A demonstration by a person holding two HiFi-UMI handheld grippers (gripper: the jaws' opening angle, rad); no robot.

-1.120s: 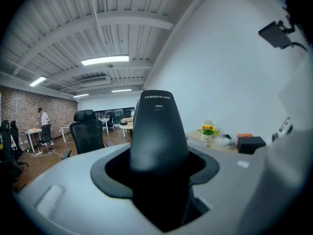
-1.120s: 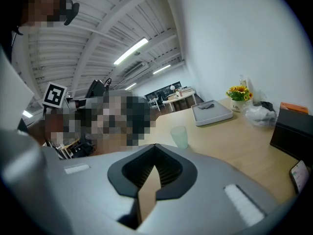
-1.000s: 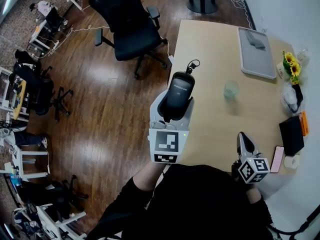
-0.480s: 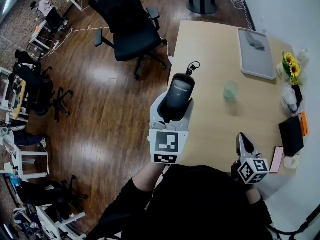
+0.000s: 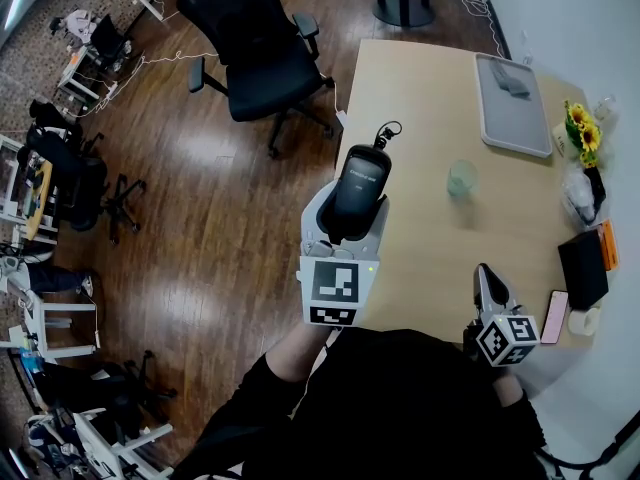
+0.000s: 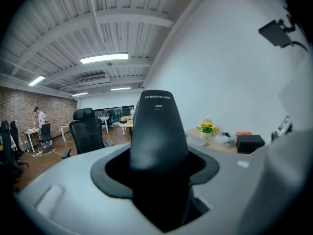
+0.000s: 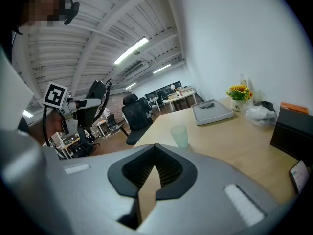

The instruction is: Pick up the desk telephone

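Note:
A black telephone handset (image 5: 358,188) stands upright between the grey jaws of my left gripper (image 5: 345,210), which is shut on it, held in the air beside the desk's left edge. A short curl of cord (image 5: 385,129) shows at its far end. In the left gripper view the handset (image 6: 157,131) fills the middle, gripped low down by the left gripper (image 6: 156,185). My right gripper (image 5: 488,276) hangs over the near part of the desk, shut with nothing in it; in its own view the right gripper (image 7: 150,176) has its jaws meeting at the tip. No telephone base is in view.
The wooden desk (image 5: 420,98) carries a pale green cup (image 5: 462,179), a grey tray (image 5: 512,90), yellow flowers (image 5: 582,133), a black box (image 5: 582,268), a mobile phone (image 5: 553,317) and a tape roll (image 5: 583,323). A black office chair (image 5: 262,63) stands on the wooden floor to the left.

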